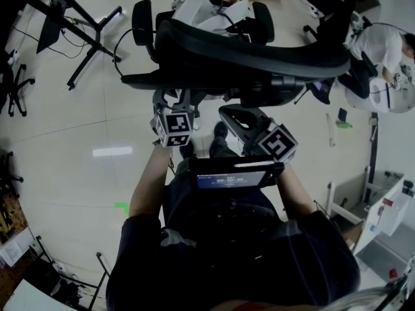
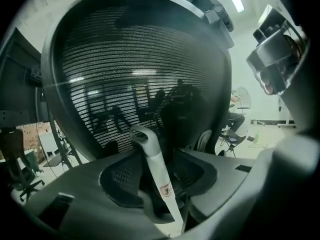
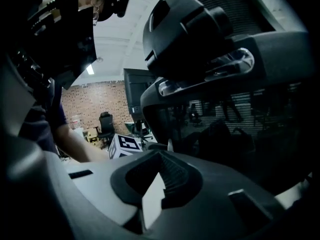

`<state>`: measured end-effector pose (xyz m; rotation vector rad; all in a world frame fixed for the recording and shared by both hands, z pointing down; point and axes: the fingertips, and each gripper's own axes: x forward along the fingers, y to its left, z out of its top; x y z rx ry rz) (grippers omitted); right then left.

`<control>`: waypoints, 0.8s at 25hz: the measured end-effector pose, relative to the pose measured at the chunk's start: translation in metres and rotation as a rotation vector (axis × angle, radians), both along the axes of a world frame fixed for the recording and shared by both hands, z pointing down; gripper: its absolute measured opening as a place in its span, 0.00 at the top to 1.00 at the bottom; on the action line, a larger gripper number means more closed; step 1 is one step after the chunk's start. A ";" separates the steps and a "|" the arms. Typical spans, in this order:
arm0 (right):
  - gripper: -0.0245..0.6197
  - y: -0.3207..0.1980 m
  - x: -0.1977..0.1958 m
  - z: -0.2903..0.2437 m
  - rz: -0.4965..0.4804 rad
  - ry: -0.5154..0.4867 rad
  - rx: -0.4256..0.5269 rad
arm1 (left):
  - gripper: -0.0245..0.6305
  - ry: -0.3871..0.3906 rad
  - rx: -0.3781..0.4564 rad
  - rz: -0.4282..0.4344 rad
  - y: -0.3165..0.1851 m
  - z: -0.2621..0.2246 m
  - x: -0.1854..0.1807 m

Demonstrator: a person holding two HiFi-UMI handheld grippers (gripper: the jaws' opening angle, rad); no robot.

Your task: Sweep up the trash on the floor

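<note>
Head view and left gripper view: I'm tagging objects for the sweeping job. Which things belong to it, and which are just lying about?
For the job:
- white handle, standing between the open jaws of the left gripper
- floor

Just about:
- mesh chair
- black stand
- green mark
- seated person
</note>
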<state>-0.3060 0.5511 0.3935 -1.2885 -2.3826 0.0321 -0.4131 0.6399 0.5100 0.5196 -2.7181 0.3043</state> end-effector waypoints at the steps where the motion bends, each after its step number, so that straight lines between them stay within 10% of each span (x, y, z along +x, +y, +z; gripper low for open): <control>1: 0.93 -0.001 0.000 0.000 0.000 0.001 0.001 | 0.69 0.001 0.006 -0.002 0.000 0.000 -0.001; 20: 0.93 -0.046 0.033 -0.008 0.242 -0.029 0.023 | 0.81 0.119 0.199 0.223 -0.011 -0.009 0.047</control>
